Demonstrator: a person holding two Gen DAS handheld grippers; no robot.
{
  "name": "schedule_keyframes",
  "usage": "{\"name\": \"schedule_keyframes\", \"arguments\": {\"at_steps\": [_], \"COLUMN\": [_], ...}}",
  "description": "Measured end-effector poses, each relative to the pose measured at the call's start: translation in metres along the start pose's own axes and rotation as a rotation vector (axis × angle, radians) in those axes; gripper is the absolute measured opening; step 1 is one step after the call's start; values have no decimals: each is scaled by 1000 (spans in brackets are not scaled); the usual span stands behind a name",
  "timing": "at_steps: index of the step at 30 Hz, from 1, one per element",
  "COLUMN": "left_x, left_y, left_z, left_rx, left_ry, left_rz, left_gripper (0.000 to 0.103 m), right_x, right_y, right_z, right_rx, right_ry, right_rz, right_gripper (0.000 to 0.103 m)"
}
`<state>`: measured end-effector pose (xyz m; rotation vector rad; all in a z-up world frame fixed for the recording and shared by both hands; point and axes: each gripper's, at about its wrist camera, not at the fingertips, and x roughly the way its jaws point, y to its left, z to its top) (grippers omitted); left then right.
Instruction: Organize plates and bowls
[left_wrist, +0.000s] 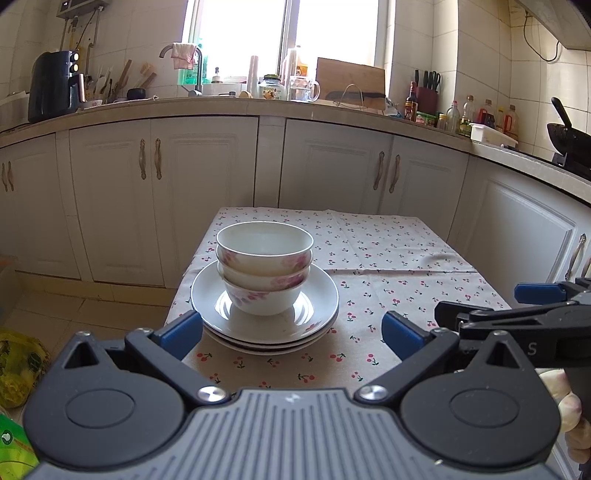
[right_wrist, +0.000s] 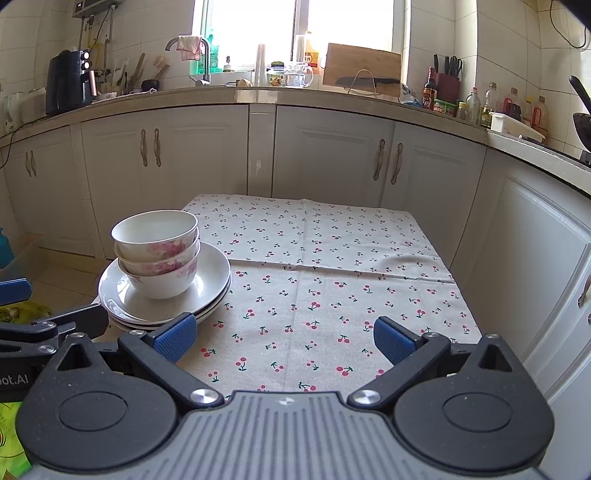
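Observation:
Three white bowls with pink flowers (left_wrist: 264, 269) are nested in a stack on a stack of white plates (left_wrist: 317, 306) at the table's near left. The bowls (right_wrist: 159, 254) and plates (right_wrist: 214, 273) also show in the right wrist view. My left gripper (left_wrist: 291, 334) is open and empty, just in front of the plates. My right gripper (right_wrist: 282, 338) is open and empty, to the right of the stack over the cloth. The right gripper also shows at the right edge of the left wrist view (left_wrist: 517, 306).
The small table wears a cherry-print cloth (right_wrist: 332, 277). White cabinets (left_wrist: 207, 192) and a cluttered counter (left_wrist: 258, 107) stand behind it and along the right. A wok (left_wrist: 569, 140) sits at far right. Green bags (left_wrist: 18, 365) lie on the floor at left.

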<state>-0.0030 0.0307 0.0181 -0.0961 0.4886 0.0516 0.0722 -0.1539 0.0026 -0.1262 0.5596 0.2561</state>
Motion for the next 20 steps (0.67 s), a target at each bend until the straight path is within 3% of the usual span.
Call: {"name": "schedule_keyframes", "arguments": {"at_steps": [20], "left_x": [0], "left_y": [0], "left_z": [0], "left_rx": [-2], "left_ry": [-1], "left_rz": [2], "left_gripper": [102], "right_x": [-1], "right_y": [1], "right_z": [0], "right_rx": [-4], "right_ry": [-3], "right_rz": [-10], "right_gripper": [103]}}
